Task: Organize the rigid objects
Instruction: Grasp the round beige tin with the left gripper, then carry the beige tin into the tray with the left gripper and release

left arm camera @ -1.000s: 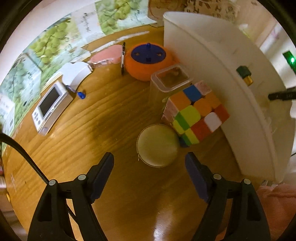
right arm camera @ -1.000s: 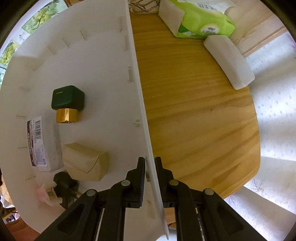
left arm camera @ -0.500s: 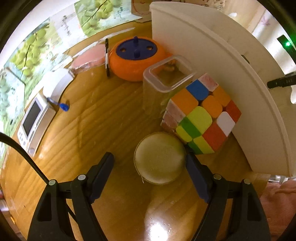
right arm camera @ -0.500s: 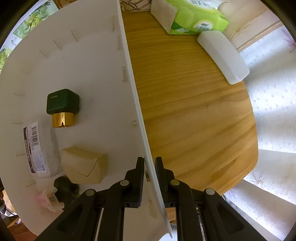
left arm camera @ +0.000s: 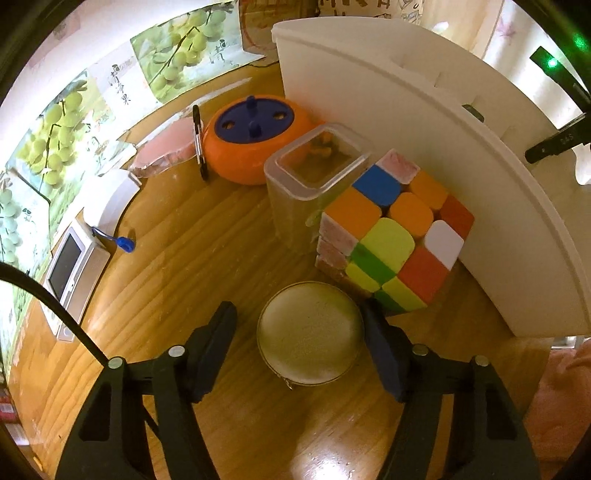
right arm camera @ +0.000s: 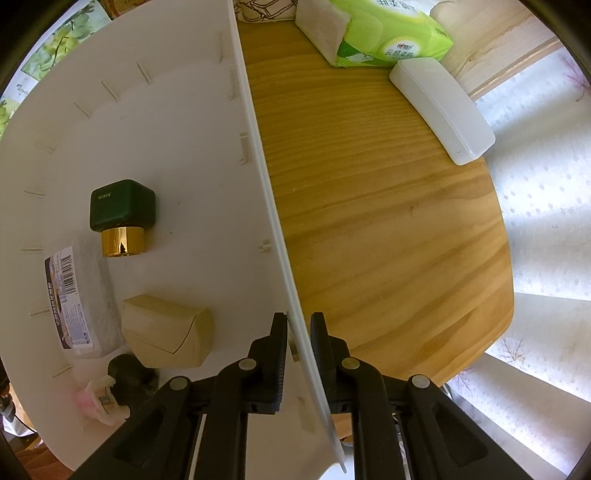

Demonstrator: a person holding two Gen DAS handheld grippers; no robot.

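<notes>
My right tool (right arm camera: 298, 334) pinches the white bin (right arm camera: 192, 140) by its wall; inside lie a green-capped bottle (right arm camera: 120, 218) and a tan box (right arm camera: 166, 336), near that wall.

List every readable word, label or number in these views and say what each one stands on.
"04S": on the black bar at the right edge of the left wrist view; the reading is uncertain.
Grape posters: Chinese brush characters, too distorted to read.
Green tissue pack: Chinese characters, too blurred.
Dark green cap: small light lettering, illegible.
Wrapped packet: barcode and fine print, too small.
</notes>
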